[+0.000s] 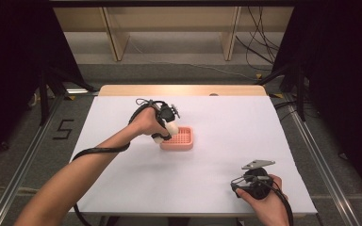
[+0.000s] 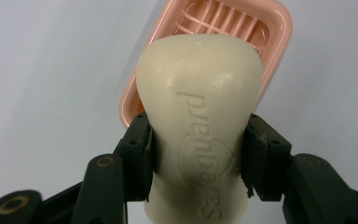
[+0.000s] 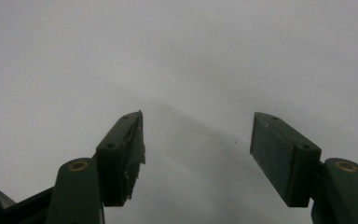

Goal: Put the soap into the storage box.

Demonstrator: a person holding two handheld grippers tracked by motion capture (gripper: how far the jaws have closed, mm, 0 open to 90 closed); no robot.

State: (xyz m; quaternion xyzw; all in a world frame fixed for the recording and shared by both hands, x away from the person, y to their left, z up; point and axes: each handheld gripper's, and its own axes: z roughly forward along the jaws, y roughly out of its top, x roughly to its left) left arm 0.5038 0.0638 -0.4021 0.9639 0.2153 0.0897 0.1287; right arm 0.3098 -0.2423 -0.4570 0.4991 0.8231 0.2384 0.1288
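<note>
High view: nearest the person, the right gripper (image 1: 238,184) is resting over the white table cover (image 1: 245,127) with its jaws standing apart and nothing between them, as the right gripper view confirms. Farther out, the left gripper (image 1: 165,133) is clenching a cream soap bar (image 1: 166,132) and holding it at the near-left edge of the pink soap dish (image 1: 183,139), which is sitting near the middle of the table. In the left gripper view, the black pads (image 2: 147,149) are pressing on the narrow waist of the soap bar (image 2: 200,121), whose wider end is hanging over the ribbed floor of the dish (image 2: 265,28). Judging from this, the step in hand is placing the soap in the dish. Doing it well is likely calling for centring the bar over the ribs, lowering it until it is bearing on them, and only then loosening the jaws, since a slick bar released off-centre could be tipping over the rim. Beyond the table, wooden furniture legs (image 1: 115,40) are standing on the floor.
</note>
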